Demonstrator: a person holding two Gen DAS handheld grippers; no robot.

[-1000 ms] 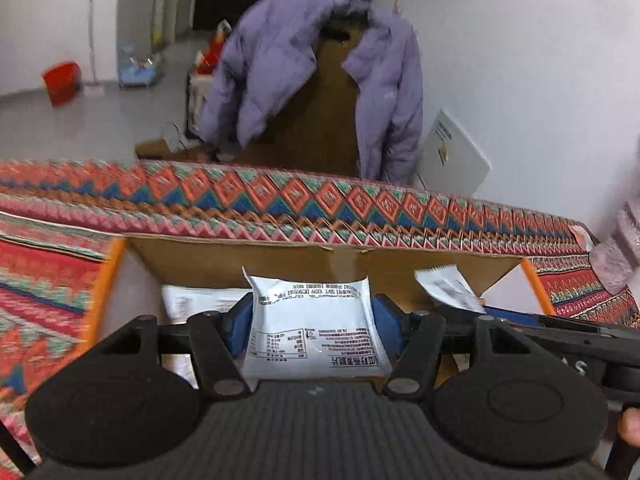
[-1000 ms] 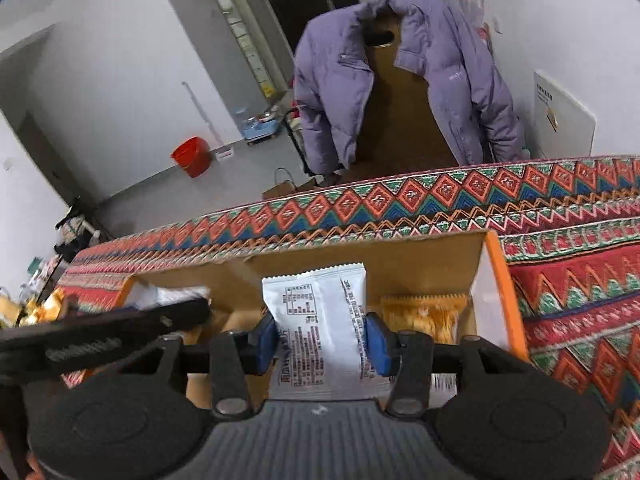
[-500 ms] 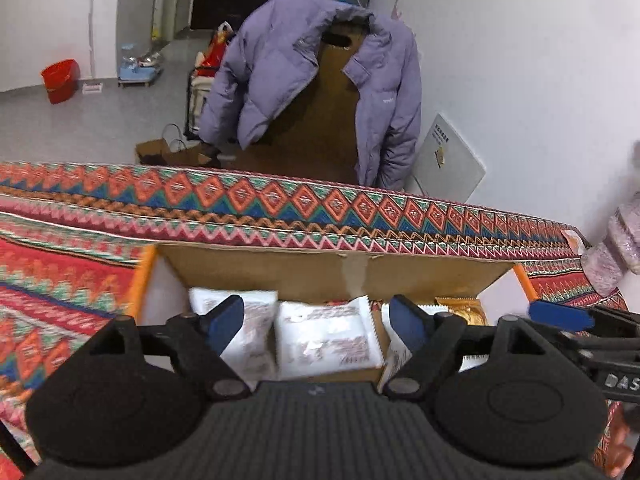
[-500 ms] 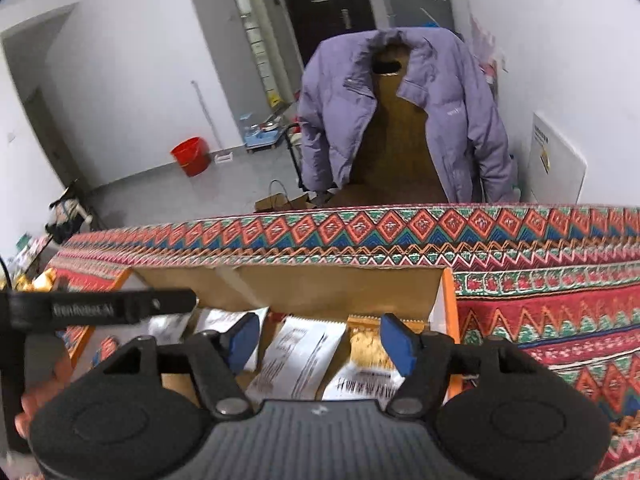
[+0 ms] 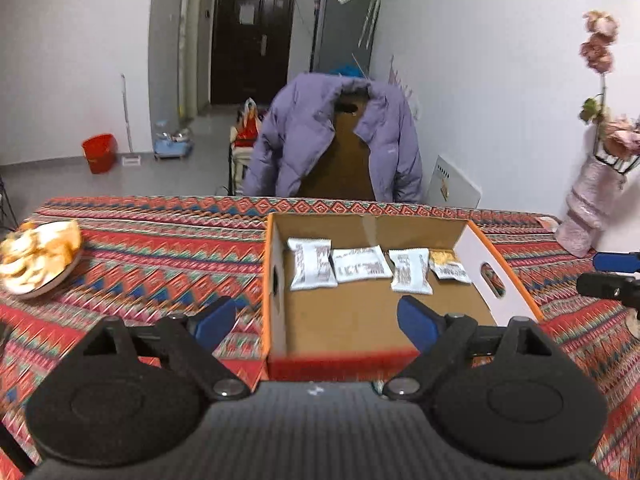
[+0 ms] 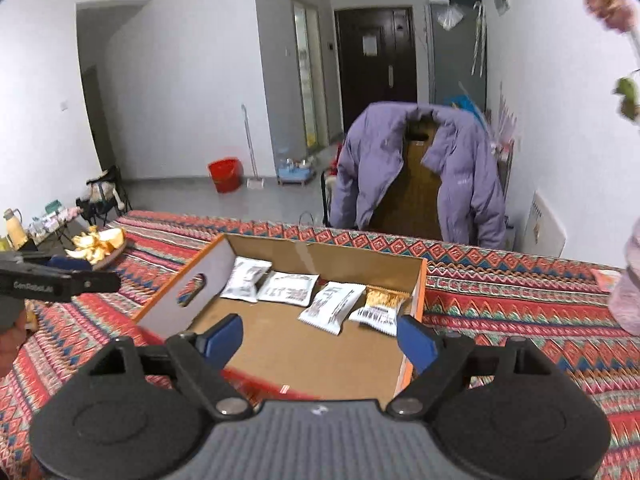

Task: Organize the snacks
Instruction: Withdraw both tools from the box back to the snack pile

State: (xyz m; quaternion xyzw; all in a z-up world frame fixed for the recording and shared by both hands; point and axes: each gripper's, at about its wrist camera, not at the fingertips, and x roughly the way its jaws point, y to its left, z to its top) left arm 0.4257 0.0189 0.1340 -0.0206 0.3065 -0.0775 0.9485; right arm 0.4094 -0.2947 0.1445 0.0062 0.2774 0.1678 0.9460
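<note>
An open cardboard box with orange edges sits on the patterned tablecloth. Along its far wall lie three white snack packets and a golden packet. The same row shows in the right wrist view, white packets and the golden one. My left gripper is open and empty, held back over the box's near edge. My right gripper is open and empty above the box's near part.
A plate of orange peel lies at the table's left. A pink vase with flowers stands at the right. A chair with a purple jacket is behind the table. The other gripper shows at the view edges.
Both grippers let go of their white packets into the box, opened wide, and pulled back and up. The packets now lie in a row along the far wall.
</note>
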